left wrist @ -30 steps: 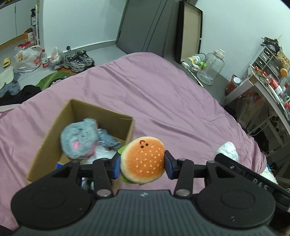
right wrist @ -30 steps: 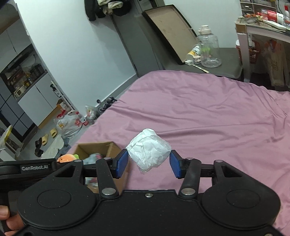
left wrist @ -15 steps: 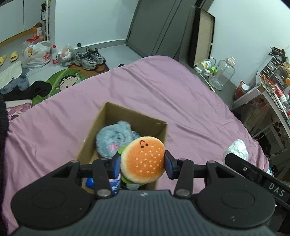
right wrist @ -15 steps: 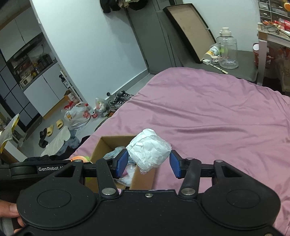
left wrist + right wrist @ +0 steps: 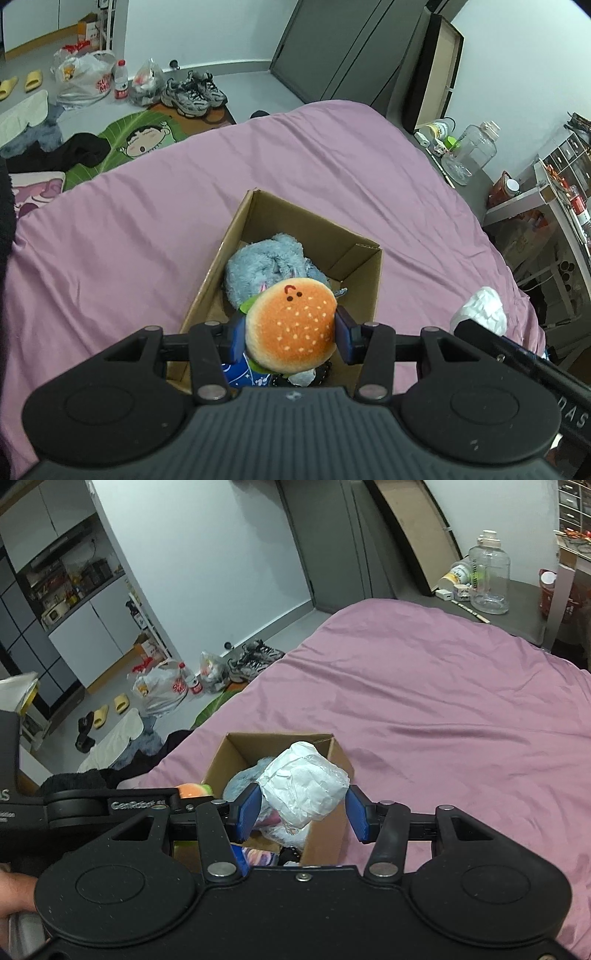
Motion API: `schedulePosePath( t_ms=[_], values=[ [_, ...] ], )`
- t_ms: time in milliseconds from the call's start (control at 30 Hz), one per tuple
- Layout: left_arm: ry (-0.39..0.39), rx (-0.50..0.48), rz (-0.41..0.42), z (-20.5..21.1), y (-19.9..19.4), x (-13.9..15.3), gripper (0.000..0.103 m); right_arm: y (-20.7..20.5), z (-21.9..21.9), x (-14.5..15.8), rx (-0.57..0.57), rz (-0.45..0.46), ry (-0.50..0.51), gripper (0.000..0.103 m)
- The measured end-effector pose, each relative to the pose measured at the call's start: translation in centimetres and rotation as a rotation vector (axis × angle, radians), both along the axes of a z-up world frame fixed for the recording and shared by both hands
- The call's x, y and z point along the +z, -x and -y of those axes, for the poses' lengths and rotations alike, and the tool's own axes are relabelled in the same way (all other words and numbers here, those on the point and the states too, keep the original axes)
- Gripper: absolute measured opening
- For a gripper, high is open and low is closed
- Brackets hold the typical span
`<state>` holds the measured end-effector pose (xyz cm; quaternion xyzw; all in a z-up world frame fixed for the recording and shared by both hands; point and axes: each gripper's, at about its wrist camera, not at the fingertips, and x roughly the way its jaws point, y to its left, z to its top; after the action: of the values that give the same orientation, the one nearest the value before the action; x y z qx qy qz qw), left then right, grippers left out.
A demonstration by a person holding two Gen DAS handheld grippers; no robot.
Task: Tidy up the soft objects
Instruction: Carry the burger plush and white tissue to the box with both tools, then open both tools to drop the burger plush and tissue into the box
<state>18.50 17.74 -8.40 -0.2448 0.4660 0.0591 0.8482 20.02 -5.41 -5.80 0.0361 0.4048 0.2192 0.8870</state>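
My left gripper (image 5: 290, 332) is shut on an orange plush burger (image 5: 291, 326) and holds it above the near end of an open cardboard box (image 5: 258, 218) on the purple bed. A grey plush toy (image 5: 266, 264) lies inside the box. My right gripper (image 5: 303, 810) is shut on a crumpled white soft wad (image 5: 304, 784) and holds it over the box (image 5: 225, 755). The wad also shows at the right of the left wrist view (image 5: 480, 310), and the burger at the left of the right wrist view (image 5: 192, 789).
The purple bedsheet (image 5: 314, 155) spreads around the box. Shoes (image 5: 195, 92), bags and a green mat (image 5: 140, 136) lie on the floor beyond the bed's far edge. A clear jug (image 5: 467, 151) and a cluttered desk (image 5: 565, 192) stand at the right.
Both grippers have moved toward the box with their loads. The box has come from the left to directly below the burger, and below the white wad.
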Motion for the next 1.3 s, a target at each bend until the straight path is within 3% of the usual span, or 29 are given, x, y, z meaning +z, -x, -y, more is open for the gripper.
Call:
schedulePosePath(
  t_ms=[167,300,467,733,833,933,1200,1300],
  values=[
    [0.027,-0.006,-0.016,-0.7,-0.7,-0.7,0.047,0.0,-1.4,0.1,0.025,-0.008,0.017,0.049],
    [-0.016,-0.032,-0.035,-0.8,-1.3,-0.6,0.055,0.0,-2.7,-0.4,0.049,-0.029,0.025,0.049],
    [0.009,-0.032,-0.040,-2.0,-1.2,-0.5,0.061,0.2,-3.9,-1.1,0.070,-0.058,0.036,0.049],
    [0.001,-0.029,-0.044,-3.2,-0.6,0.1,0.064,0.9,-4.4,-2.8,0.114,-0.156,0.051,0.054],
    [-0.010,-0.033,-0.046,-3.2,-0.2,0.3,0.071,1.1,-4.0,-3.8,0.102,-0.200,0.042,0.056],
    [-0.022,-0.032,-0.050,-2.9,0.1,0.4,0.072,1.3,-3.4,-4.4,0.095,-0.225,0.028,0.056],
    [-0.057,-0.033,-0.053,-2.0,1.1,1.0,0.072,1.6,-0.9,-3.6,0.071,-0.204,-0.003,0.056],
    [-0.076,-0.043,-0.053,-1.3,1.4,1.5,0.072,1.5,0.3,-3.0,0.060,-0.188,-0.006,0.062]
  ],
)
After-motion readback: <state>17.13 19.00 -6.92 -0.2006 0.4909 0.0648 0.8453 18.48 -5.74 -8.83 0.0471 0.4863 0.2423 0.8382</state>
